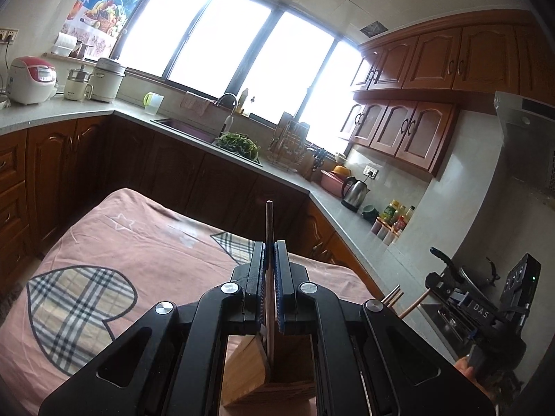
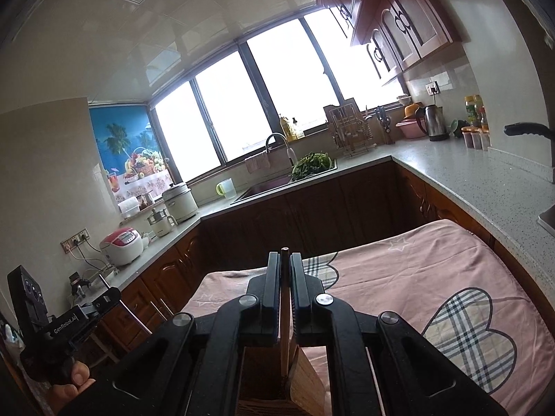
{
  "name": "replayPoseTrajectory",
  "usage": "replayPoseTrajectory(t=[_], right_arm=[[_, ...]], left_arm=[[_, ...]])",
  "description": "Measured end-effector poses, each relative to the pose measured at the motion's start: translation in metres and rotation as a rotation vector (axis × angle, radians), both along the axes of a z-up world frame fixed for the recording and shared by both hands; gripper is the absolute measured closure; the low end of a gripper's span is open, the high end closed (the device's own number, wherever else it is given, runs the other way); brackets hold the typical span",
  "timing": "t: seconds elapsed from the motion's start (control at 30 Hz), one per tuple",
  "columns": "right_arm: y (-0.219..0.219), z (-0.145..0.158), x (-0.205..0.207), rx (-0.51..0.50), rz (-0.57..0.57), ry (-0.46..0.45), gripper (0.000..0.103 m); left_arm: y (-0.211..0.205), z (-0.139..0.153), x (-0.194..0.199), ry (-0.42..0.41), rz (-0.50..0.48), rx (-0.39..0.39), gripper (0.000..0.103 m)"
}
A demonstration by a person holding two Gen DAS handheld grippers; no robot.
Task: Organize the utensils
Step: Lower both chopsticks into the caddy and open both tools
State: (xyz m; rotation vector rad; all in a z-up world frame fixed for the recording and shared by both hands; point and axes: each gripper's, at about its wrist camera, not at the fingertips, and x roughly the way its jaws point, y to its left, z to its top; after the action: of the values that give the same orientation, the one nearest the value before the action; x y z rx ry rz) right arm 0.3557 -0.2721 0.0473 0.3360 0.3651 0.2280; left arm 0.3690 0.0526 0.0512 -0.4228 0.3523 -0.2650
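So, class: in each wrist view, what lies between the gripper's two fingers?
A chopstick: the left gripper clamps one, the right gripper another; both lower ends reach into the wooden holder.

Pink cloth-covered desk (image 1: 145, 242) is bare ahead of both hand-held grippers, open room across its top. Wooden holder (image 1: 263, 371) sits directly under left hand-held gripper (image 1: 270, 253), and a chopstick (image 1: 269, 228) sticks up between its fingers. Right hand-held gripper (image 2: 285, 260) sits close alongside, its own chopstick (image 2: 285, 298) blocking its gap. Dark cabinets (image 1: 194, 170) wall off the desk's far edge.
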Motion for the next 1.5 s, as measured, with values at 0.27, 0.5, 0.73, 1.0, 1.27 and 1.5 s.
replayPoseTrajectory(t=[0.27,0.5,0.73,1.0,1.27,1.5], right_arm=[[0.012,-0.034,0.016,-0.009,0.035,0.094,0.098],[0.015,-0.037,0.018,-0.026,0.036,0.108,0.097],[0.012,-0.040,0.021,-0.017,0.031,0.115,0.097],[0.012,-0.040,0.021,-0.016,0.032,0.117,0.096],[0.012,-0.042,0.016,0.004,0.024,0.115,0.081],[0.009,-0.036,0.007,0.034,0.035,0.084,0.043]], left_arm=[[-0.018,-0.027,0.006,0.062,-0.057,0.030,0.099],[-0.029,-0.036,0.005,0.082,-0.080,0.071,0.098],[-0.028,-0.033,0.008,0.093,-0.083,0.063,0.098],[-0.026,-0.033,0.011,0.104,-0.085,0.057,0.098],[-0.025,-0.031,0.009,0.103,-0.087,0.053,0.085],[-0.022,-0.030,0.005,0.100,-0.054,0.057,0.041]])
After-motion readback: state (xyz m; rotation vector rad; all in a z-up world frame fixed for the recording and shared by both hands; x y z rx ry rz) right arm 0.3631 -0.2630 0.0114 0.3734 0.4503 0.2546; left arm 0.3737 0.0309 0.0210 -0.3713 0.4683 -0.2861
